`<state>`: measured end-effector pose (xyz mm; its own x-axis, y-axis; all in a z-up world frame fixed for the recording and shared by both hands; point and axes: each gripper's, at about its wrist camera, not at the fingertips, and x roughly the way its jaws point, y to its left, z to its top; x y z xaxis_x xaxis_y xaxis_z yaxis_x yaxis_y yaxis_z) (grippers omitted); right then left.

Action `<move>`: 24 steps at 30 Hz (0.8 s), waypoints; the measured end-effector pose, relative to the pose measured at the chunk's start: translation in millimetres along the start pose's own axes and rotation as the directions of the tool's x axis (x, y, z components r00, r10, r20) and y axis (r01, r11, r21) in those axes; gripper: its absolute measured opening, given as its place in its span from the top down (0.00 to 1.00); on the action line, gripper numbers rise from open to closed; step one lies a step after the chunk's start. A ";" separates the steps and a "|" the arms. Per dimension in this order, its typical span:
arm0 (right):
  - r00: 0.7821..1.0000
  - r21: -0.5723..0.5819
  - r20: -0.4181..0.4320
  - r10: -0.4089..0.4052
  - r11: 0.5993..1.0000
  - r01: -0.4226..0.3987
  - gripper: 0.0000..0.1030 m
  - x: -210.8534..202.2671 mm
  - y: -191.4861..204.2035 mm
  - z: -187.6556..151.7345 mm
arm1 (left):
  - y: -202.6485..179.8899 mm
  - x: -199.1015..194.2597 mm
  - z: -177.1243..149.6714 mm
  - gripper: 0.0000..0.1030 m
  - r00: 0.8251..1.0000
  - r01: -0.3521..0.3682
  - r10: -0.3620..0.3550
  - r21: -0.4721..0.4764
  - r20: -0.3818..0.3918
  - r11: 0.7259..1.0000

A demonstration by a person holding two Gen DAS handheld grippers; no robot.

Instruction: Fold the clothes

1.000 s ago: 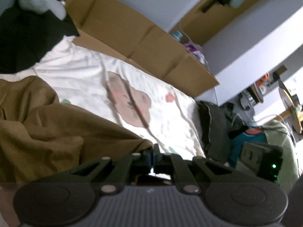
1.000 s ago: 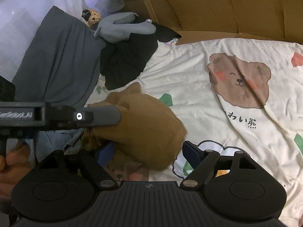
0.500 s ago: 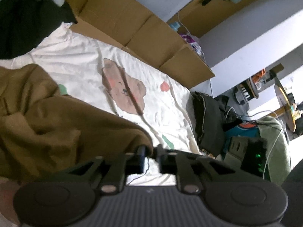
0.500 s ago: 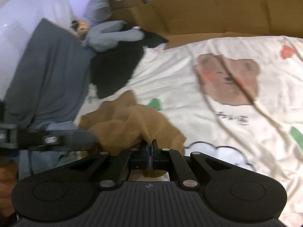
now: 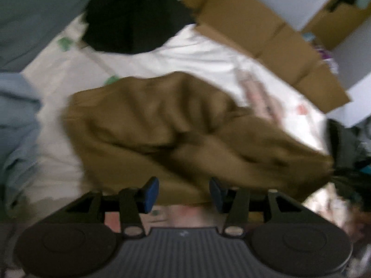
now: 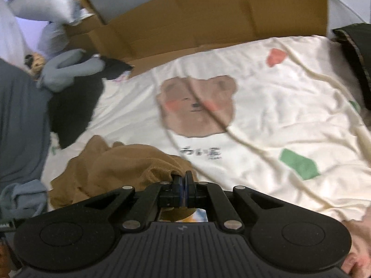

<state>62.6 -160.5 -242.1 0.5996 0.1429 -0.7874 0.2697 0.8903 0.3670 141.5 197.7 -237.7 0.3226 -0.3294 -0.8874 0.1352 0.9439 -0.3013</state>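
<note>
the left claw (image 5: 184,193) has just been opening, its blue pads (image 5: 150,192) spread, brown garment (image 5: 185,127) lying crumpled beyond them on the bear-print bedsheet (image 6: 266,115). the right claw (image 6: 183,191) is pressed together, pinching the garment's edge.

Bed with cream bear-print sheet (image 6: 266,120), crumpled brown garment (image 6: 111,164) just below-left of the bear print (image 6: 197,106), black garment (image 6: 69,106) left of the bear, flattened cardboard (image 6: 208,20) beyond it, grey cloth (image 6: 20,120) far left
</note>
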 end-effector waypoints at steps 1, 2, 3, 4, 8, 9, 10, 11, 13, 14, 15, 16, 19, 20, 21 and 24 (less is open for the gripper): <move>1.000 0.009 -0.002 -0.026 1.000 0.026 1.00 0.9 -4.3 -0.1 | 5.3 4.4 -0.6 0.49 1.000 -0.021 0.021 -0.009 -0.005 1.000; 0.999 0.018 -0.005 -0.053 0.998 0.053 1.00 1.8 -8.6 -0.3 | 10.0 8.6 -0.7 0.48 0.999 -0.035 0.035 -0.016 -0.010 0.999; 0.997 0.032 -0.012 -0.080 0.996 0.080 1.00 3.0 -13.9 -0.8 | 14.0 12.5 -0.7 0.48 0.999 -0.046 0.046 -0.021 -0.014 0.999; 0.995 0.036 -0.022 -0.101 0.994 0.102 1.00 3.6 -17.7 -1.9 | 18.0 16.5 -0.6 0.47 0.998 -0.058 0.057 -0.026 -0.018 0.998; 0.980 0.051 -0.058 -0.189 0.980 0.192 0.96 5.7 -29.7 -4.7 | 26.9 29.2 0.7 0.39 0.996 -0.082 0.082 -0.029 -0.025 0.996; 0.977 0.063 -0.073 -0.201 0.977 0.205 0.93 5.7 -34.0 -4.9 | 27.2 32.7 0.6 0.37 0.996 -0.091 0.090 -0.031 -0.028 0.995; 0.973 0.074 -0.087 -0.212 0.973 0.219 0.83 5.7 -38.4 -5.1 | 26.5 36.6 0.4 0.36 0.995 -0.099 0.098 -0.034 -0.035 0.994; 0.974 0.082 -0.079 -0.213 0.972 0.219 0.72 2.8 -40.4 -5.7 | 27.4 41.6 -0.1 0.36 0.994 -0.106 0.105 -0.037 -0.041 0.994; 0.975 0.097 -0.062 -0.215 0.971 0.221 0.63 -2.9 -44.2 -7.1 | 32.0 54.0 -1.4 0.33 0.991 -0.120 0.118 -0.044 -0.056 0.992; 0.978 0.089 -0.058 -0.202 0.974 0.206 0.62 -4.2 -42.0 -7.1 | 34.8 60.0 -2.8 0.32 0.990 -0.127 0.124 -0.049 -0.063 0.991; 0.981 0.081 -0.053 -0.188 0.978 0.192 0.62 -5.4 -39.8 -7.1 | 36.8 64.4 -3.8 0.31 0.989 -0.134 0.130 -0.056 -0.070 0.989; 0.984 0.073 -0.049 -0.174 0.981 0.177 0.62 -6.6 -37.6 -7.0 | 39.0 69.0 -4.9 0.30 0.988 -0.138 0.133 -0.066 -0.079 0.988; 0.993 0.031 -0.054 -0.106 0.994 0.107 0.60 -5.6 -22.4 -10.6 | 45.9 79.6 -8.4 0.29 0.985 -0.150 0.139 -0.108 -0.100 0.983; 0.995 0.019 -0.067 -0.076 0.997 0.078 0.60 -2.7 -17.5 -13.1 | 48.1 82.2 -9.7 0.29 0.985 -0.151 0.138 -0.124 -0.104 0.981; 0.996 0.008 -0.080 -0.047 0.999 0.047 0.60 0.2 -12.5 -15.7 | 50.4 84.1 -11.1 0.29 0.986 -0.148 0.134 -0.140 -0.103 0.979; 0.992 -0.023 -0.123 0.041 0.999 -0.044 0.57 9.0 2.3 -23.5 | 55.5 88.0 -14.4 0.29 0.988 -0.139 0.123 -0.176 -0.094 0.975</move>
<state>50.9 -147.1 -260.0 0.5132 0.2311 -0.8265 0.2260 0.8927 0.3899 164.0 221.5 -337.5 0.2468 -0.2068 -0.9467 -0.0775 0.9696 -0.2320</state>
